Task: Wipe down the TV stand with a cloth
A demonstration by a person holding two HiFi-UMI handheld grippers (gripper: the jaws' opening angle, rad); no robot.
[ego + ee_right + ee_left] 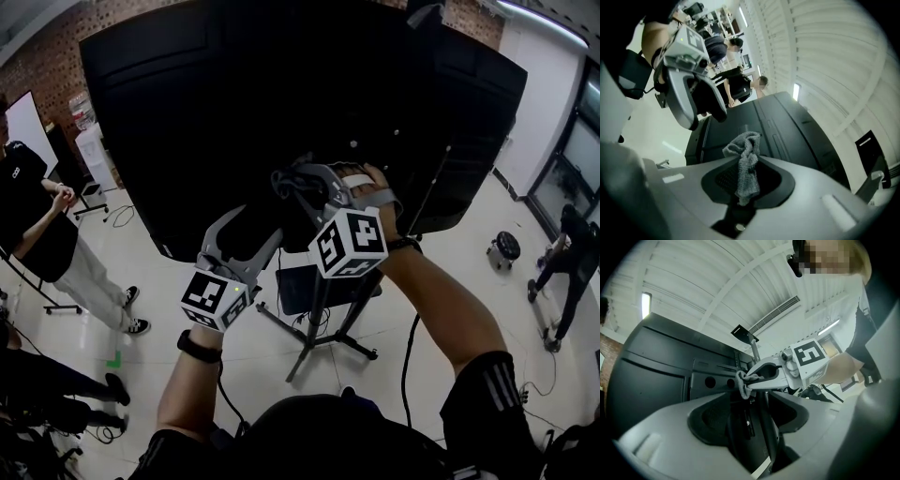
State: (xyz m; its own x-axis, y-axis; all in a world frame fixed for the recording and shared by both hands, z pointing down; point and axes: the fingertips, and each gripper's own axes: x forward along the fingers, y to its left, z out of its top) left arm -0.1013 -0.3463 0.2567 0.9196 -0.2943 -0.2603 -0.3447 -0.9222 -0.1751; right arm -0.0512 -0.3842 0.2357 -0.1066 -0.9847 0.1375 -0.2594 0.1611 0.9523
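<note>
The TV's black back [234, 112] fills the upper head view, on a black stand [319, 314] with splayed legs. My right gripper [291, 180] is raised against the TV's back panel and is shut on a grey cloth [284, 178]. In the right gripper view the cloth [746, 164] hangs bunched from between the jaws of that gripper [746, 185]. My left gripper [242, 239] is held just below and left of it, open. In its own view the left gripper [752, 401] has a black upright part [750, 437] between its spread jaws, and the right gripper [749, 379] with the cloth [742, 384] shows ahead.
A person in black [37, 220] stands at the left by a whiteboard [26, 127]. Another person [567, 253] bends at the far right near a round stool [504, 247]. Cables [408, 356] trail over the pale floor by the stand's legs.
</note>
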